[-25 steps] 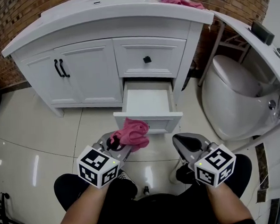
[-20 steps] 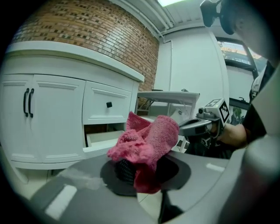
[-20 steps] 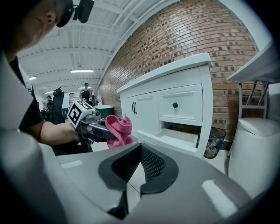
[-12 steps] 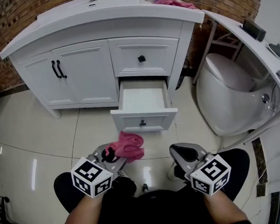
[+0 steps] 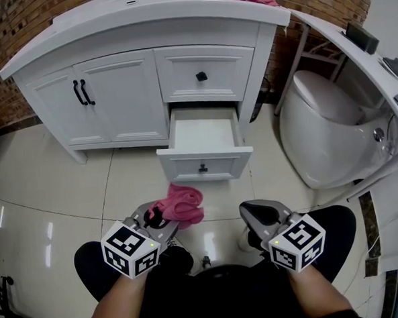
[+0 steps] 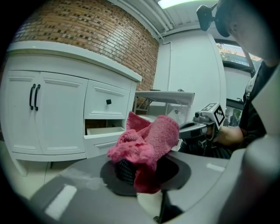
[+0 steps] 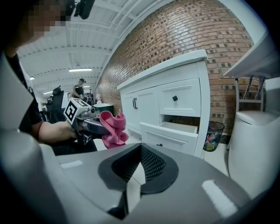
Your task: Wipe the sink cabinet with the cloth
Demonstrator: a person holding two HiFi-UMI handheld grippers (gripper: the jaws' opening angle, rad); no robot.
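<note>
Left gripper (image 5: 161,216), fingers clenched on the pink cloth (image 5: 181,203), hovers low before the white sink cabinet (image 5: 121,99) and its open drawer (image 5: 205,167); right gripper (image 5: 259,214) fingers closed, empty. Best to press the cloth flat and wipe evenly

No text, label, brand or number can be read anywhere in these views.
</note>
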